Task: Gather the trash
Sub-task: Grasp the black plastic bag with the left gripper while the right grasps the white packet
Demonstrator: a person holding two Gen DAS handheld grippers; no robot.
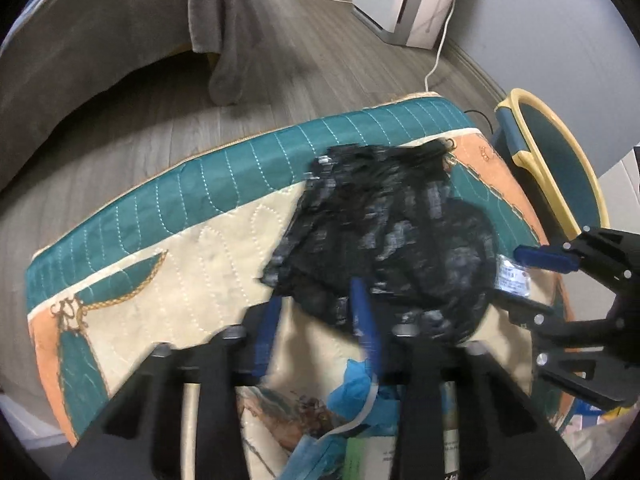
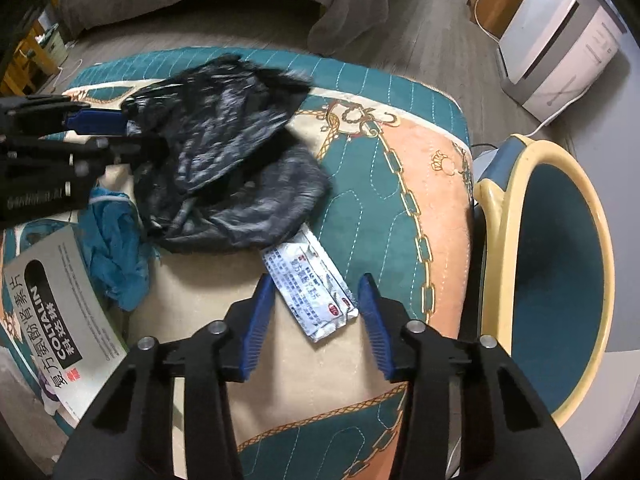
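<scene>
Right wrist view: the right gripper (image 2: 316,312) straddles a foil sachet (image 2: 310,292), pads not yet touching, on the quilted table (image 2: 420,168). The left gripper (image 1: 320,320) pinches the black trash bag (image 1: 380,240). Blue tissue (image 2: 116,248) and the medicine box (image 2: 60,312) remain uncollected.

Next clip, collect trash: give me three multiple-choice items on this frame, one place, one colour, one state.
1. The foil packet lies: A) on the chair seat B) between the fingers of the right gripper C) under the grey box.
2. The crumpled bag is: A) white B) red C) black.
3. The packet is: A) flat on the quilted mat B) lifted into the air C) standing on edge.
Answers: B, blue fingers flank it; C, dark glossy plastic; A, it rests on the mat.
</scene>
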